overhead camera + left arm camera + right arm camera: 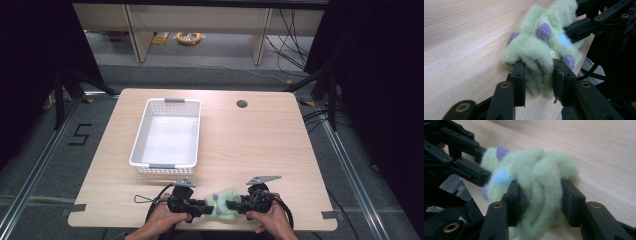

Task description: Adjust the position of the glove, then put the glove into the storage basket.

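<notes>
- The fuzzy green item (222,201), pale and dotted with purple and blue tufts, lies bunched at the near edge of the table (260,145), just right of centre, held from both sides.
- The left gripper (196,206) has its jaws pressed into the left end of the item; in the left gripper view (537,75) the pile bulges between them.
- The right gripper (234,206) has its jaws clamped on the right end; in the right gripper view (540,200) a thick fold of fuzz sits between them.
- Risk, as I judge it: the grips bite on loose pile, not on a firm core, so a pull apart could let one end slide out.
- Risk: the item sits close to the near edge; if either grip fails while lifting, it could drop off the table toward the person.
- Risk: the two grippers are very close together, almost touching across the item, so a twist could knock their linkages together.
- If the white basket (142,145), at the far left and well apart, is the goal, a two-handed carry needs both hands moving evenly; uneven motion would stretch or tear the hold.
</notes>
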Available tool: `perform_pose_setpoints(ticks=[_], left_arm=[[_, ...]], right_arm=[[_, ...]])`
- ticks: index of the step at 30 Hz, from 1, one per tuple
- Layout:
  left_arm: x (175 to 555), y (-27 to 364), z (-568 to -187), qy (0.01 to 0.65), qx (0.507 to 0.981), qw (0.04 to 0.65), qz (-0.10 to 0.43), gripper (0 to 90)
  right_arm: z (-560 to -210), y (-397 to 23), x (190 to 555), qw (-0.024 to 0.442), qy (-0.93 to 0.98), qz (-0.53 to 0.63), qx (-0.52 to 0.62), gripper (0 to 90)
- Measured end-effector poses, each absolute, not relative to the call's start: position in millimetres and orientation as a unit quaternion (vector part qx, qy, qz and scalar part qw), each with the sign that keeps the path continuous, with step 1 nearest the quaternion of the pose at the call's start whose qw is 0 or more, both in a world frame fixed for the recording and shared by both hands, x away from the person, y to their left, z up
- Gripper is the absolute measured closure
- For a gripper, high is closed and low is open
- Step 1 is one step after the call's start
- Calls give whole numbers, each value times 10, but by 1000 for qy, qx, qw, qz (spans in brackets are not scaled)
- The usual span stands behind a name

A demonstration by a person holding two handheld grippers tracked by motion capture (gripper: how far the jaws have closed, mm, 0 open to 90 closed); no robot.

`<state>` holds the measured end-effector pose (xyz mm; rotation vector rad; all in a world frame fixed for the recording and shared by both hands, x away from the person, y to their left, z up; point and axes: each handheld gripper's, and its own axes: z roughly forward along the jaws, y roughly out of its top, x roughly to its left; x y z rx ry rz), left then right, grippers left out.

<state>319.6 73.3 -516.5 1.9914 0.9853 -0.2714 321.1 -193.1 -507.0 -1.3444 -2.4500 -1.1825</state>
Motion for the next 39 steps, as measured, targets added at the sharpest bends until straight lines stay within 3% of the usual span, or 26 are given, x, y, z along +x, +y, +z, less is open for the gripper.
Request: perform_pose_setpoints(ticks=[10,16,18,39], left_arm=[[3197,730,-5147,389,802,441,-104,740],[3205,734,-5100,378,801,454,-101,747],[3213,744,-5074,376,804,450,-95,746],[3169,831,-4984,359,803,468,-87,743]], right_arm=[[-5056,-1924,3152,38,-806,-401,-433,663],[-5032,-1920,3134,52,-800,-409,-436,673],[-5022,-1942,3155,34,-805,-408,-428,675],[-4880,-1862,3154,33,-814,-417,-402,692]])
